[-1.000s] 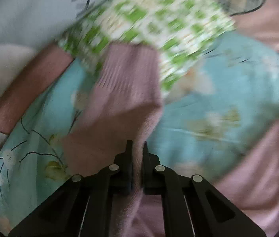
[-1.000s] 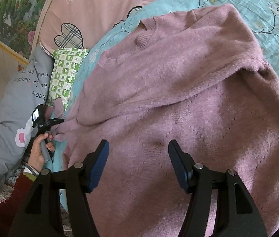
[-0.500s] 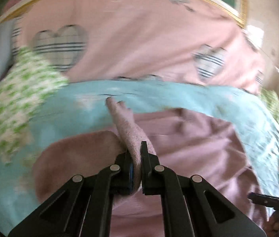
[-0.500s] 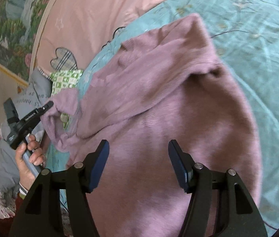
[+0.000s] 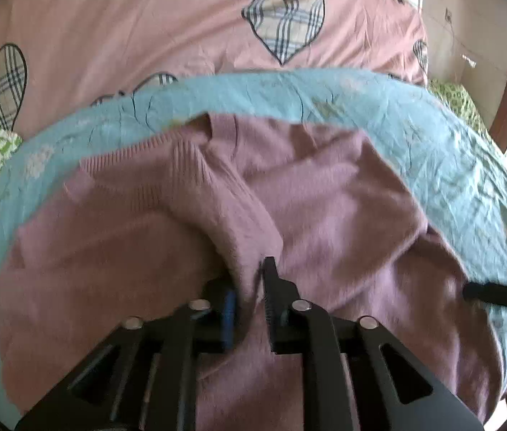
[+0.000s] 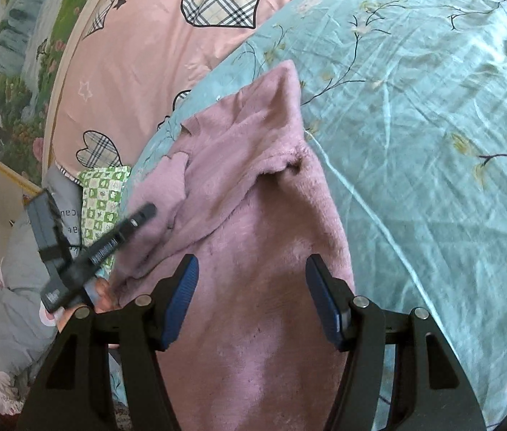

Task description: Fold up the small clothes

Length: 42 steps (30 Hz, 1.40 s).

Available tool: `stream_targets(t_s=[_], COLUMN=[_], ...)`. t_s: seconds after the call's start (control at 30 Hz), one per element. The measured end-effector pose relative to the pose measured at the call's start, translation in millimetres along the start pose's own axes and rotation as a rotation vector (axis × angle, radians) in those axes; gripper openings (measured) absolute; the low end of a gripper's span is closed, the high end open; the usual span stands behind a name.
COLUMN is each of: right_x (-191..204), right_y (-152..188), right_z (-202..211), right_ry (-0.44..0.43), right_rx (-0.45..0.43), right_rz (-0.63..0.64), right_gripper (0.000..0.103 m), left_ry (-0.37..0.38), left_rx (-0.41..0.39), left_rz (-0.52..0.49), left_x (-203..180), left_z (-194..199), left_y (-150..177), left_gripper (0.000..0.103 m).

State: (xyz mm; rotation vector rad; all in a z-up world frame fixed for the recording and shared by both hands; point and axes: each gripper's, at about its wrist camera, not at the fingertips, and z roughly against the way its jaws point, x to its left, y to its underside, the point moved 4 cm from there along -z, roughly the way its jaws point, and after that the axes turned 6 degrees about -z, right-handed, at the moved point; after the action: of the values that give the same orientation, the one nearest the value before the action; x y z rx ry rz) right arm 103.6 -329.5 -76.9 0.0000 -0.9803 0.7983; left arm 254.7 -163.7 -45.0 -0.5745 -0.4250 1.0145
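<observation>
A pink sweater is spread on a teal flowered bedsheet, with a pink quilt with plaid hearts lying beyond the sheet's far edge. In the right wrist view the sweater's long axis is seen running from the near edge of the sheet, under the camera, away toward the quilt, with the collar at the far end, close to the sheet's far edge. One shoulder corner is folded up into a peak that points toward the quilt.

The left gripper is seen with its fingers set only a narrow gap apart, and a ribbed sleeve of the sweater is pinched between them. From the fingers the sleeve is drawn forward and leftward across the sweater's body toward the collar, so that the sleeve lies over the chest. The rest of the sweater lies ahead of and beneath this gripper.

The right gripper is held wide open above the lower body of the sweater, and nothing is gripped by it; pink knit fills the space between its blue-padded fingers. A green checked pillow and a grey cushion are seen past the sheet's left edge.
</observation>
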Motion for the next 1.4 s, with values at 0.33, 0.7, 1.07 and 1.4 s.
stream_targets(t_s=[0.33, 0.7, 1.07, 1.4], right_x=[49, 160, 165, 45], right_y=[-14, -48, -63, -78], right_z=[-47, -123, -157, -101], right_ry=[-0.030, 0.034, 0.192, 0.086], right_rx=[0.061, 0.088, 0.044, -0.049], right_rz=[0.081, 0.351, 0.409, 0.055], right_gripper=[0.063, 0.067, 0.007, 0.006], left_ry=[-0.175, -0.452, -0.473, -0.473], left_rx=[-0.039, 0.118, 0.124, 0.127], left_rz=[0.070, 0.300, 0.395, 0.404], left_x=[55, 172, 203, 193], left_z=[66, 66, 56, 50], left_y=[74, 158, 149, 148], left_gripper=[0.068, 0.069, 0.069, 0.064])
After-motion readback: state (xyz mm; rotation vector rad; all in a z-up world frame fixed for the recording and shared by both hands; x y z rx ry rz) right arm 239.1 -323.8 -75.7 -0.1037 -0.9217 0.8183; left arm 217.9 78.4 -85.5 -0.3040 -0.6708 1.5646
